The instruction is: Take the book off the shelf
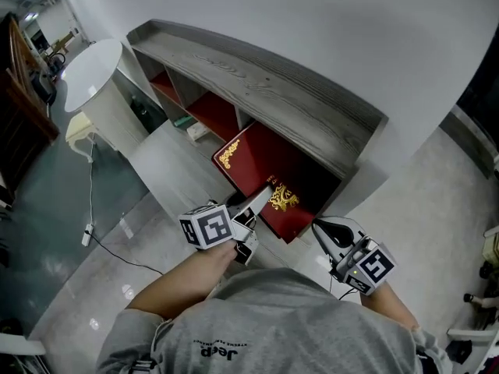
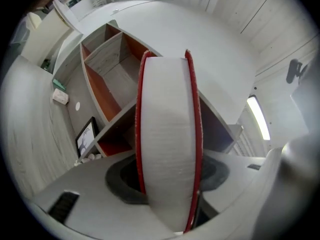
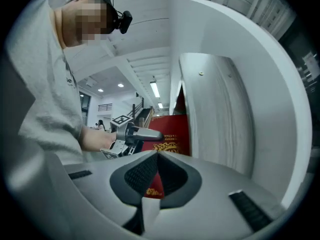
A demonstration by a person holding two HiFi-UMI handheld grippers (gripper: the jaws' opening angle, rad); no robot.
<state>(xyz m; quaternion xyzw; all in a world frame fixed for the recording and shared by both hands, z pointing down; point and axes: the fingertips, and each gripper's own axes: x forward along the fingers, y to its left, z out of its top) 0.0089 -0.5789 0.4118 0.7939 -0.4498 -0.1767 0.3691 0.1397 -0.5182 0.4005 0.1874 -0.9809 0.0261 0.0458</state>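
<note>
A red book (image 1: 261, 166) with gold ornament leans halfway out of the right compartment of the grey wooden shelf (image 1: 265, 84). My left gripper (image 1: 261, 195) is shut on the book's near edge, one finger lying over the cover. In the left gripper view the book's white page edge (image 2: 167, 129) stands between red covers, clamped in my left gripper (image 2: 167, 181). My right gripper (image 1: 318, 227) hovers shut and empty just right of the book, apart from it. In the right gripper view my right gripper (image 3: 157, 156) has its jaws together, with the book (image 3: 172, 134) and the left gripper (image 3: 150, 133) beyond.
A round white table (image 1: 90, 72) stands left of the shelf, with a cable (image 1: 93, 232) on the floor below. A small white box (image 1: 196, 131) lies in a middle compartment. A framed picture (image 2: 86, 136) stands in a lower one. A white wall (image 3: 225, 109) runs close on the right.
</note>
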